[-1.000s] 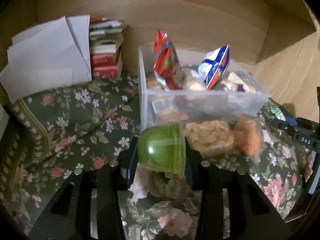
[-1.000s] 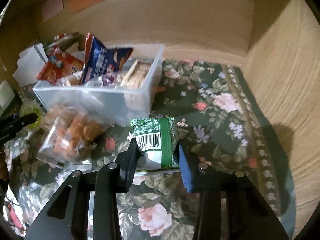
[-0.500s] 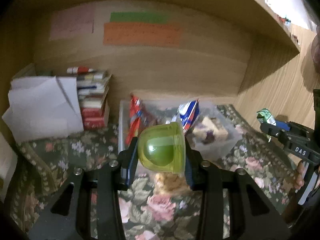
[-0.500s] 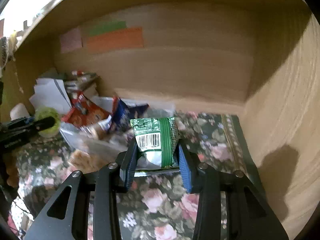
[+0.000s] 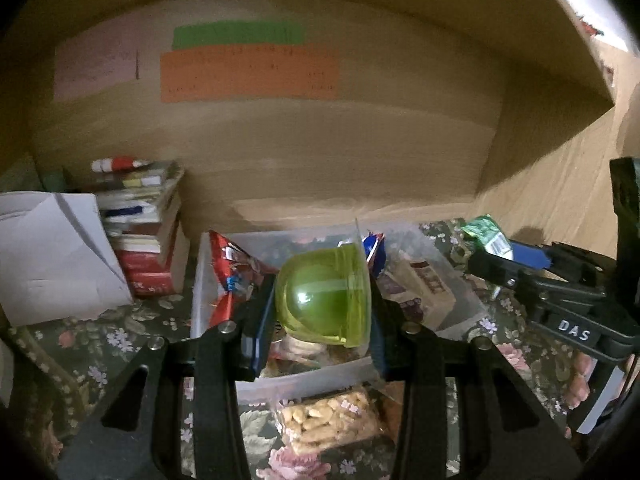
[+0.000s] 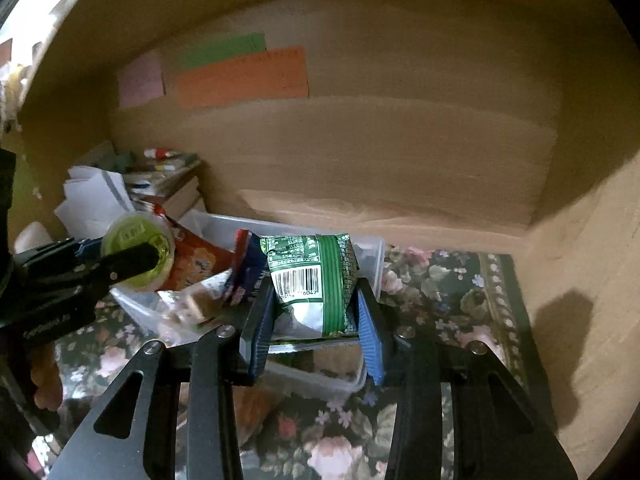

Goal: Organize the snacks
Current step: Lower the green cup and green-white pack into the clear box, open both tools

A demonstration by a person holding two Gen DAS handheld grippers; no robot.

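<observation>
My left gripper is shut on a green jelly cup and holds it above the clear plastic bin of snacks. The cup also shows in the right wrist view. My right gripper is shut on a green snack packet with a barcode, held over the bin's right end. That packet shows in the left wrist view. The bin holds a red bag, a blue bag and wrapped bars.
A clear bag of nuts lies on the floral cloth in front of the bin. A stack of books and white papers stand at the left. Wooden walls close the back and right.
Both grippers have moved forward and down over the bin with their snacks still held. The bin now lies right under them.
</observation>
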